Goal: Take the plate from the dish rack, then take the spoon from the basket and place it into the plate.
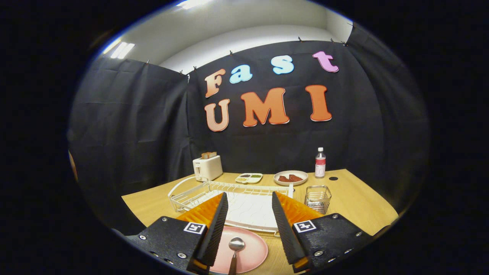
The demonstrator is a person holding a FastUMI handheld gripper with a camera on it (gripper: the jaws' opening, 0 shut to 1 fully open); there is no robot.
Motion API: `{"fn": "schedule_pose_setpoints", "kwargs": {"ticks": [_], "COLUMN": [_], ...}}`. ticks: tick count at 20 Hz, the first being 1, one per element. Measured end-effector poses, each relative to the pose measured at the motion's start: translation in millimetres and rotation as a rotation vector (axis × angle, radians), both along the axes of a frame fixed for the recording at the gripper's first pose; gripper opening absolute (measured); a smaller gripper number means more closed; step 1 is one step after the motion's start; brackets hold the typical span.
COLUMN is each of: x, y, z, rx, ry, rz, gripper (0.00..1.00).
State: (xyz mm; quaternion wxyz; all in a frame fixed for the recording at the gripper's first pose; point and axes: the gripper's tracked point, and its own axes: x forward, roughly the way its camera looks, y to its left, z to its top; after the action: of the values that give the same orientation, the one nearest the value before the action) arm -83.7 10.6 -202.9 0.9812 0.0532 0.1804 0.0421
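A pink plate lies flat on the wooden table, close in front of the white wire dish rack. A metal spoon rests in the plate, bowl pointing toward the rack, handle running back under the camera. My gripper hangs above the plate with its fingers wide apart and nothing between them; the spoon lies below the gap. A small wire basket stands on the table to the right of the rack, just beyond my right finger.
At the back of the table stand a white toaster, a divided dish with food, a beige plate with brown pieces and a bottle. Black cloth walls close in the table behind and at the left.
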Motion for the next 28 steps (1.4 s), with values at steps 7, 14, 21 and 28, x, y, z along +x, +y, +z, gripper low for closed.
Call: {"fn": "schedule_pose_setpoints", "kwargs": {"ticks": [7,14,21,28], "x": [9,14,35,56], "y": [-17,-18,-26,-39], "z": [57,94,135,167], "rx": [-0.044,-0.139,-0.248,-0.242], "ry": [-0.109,-0.151,-0.181,-0.241], "rz": [-0.066,-0.070,-0.077,-0.124], "gripper": [0.82,0.92,0.93,0.94]}}
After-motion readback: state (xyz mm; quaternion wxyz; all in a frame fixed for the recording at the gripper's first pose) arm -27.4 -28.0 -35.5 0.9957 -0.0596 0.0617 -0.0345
